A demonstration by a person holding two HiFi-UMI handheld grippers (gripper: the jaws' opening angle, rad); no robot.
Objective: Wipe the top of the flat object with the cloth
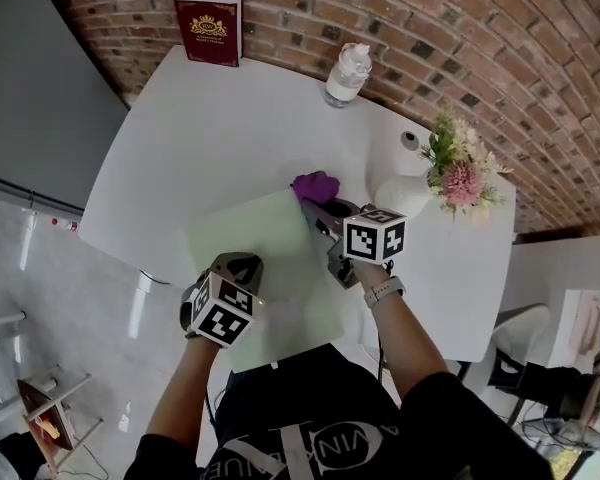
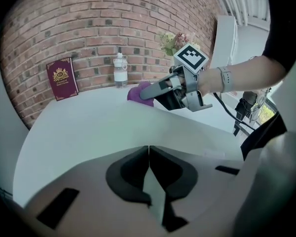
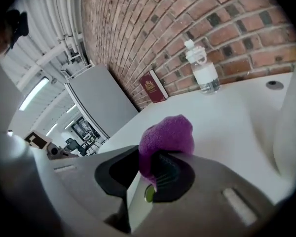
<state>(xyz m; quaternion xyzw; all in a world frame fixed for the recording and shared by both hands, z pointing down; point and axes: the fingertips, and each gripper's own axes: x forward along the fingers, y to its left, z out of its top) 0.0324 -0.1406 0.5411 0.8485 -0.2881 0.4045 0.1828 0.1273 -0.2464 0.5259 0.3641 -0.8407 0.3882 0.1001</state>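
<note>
Right gripper view: right claw (image 3: pixel 148 174) pinches purple cloth (image 3: pixel 168 136) tight.

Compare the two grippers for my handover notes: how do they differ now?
The right gripper is shut on the purple cloth; the left gripper is shut on nothing. The right gripper is at the green sheet's far corner; the left gripper at its left edge. Both angle downward.

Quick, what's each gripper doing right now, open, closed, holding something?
Left gripper: closed, nothing visibly gripped.
Right gripper: closed on the purple cloth.
</note>
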